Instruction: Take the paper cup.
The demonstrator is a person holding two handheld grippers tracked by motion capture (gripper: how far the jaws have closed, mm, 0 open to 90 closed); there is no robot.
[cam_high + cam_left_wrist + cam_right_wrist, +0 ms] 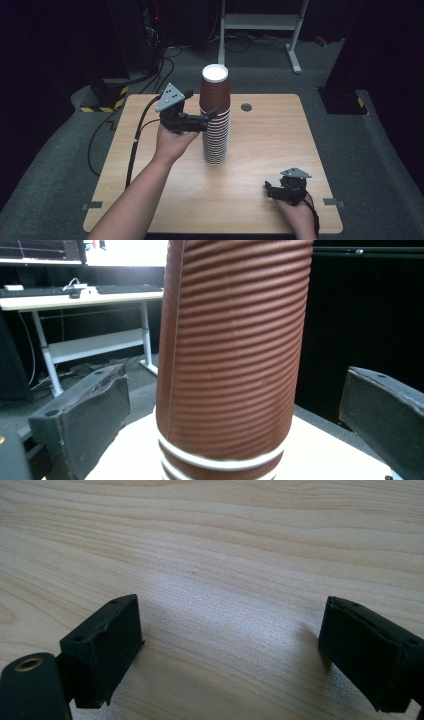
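left gripper (212,114) raised, jaws astride cup stack (215,117) | right gripper (270,190) low, open

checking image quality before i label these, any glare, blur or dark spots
High view: room around the table is nearly black, and the top cup's white base glares. Left gripper view: cup stack sharp, bright window blown out. Right gripper view: soft sheen on the wood between open jaws.

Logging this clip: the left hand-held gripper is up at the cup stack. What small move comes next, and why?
Probably close the left hand-held gripper on the top cup. Its jaws stand open either side of the ribbed wall, above the white rims of the stack, with gaps on both sides. The right hand-held gripper sits open, low over the table.
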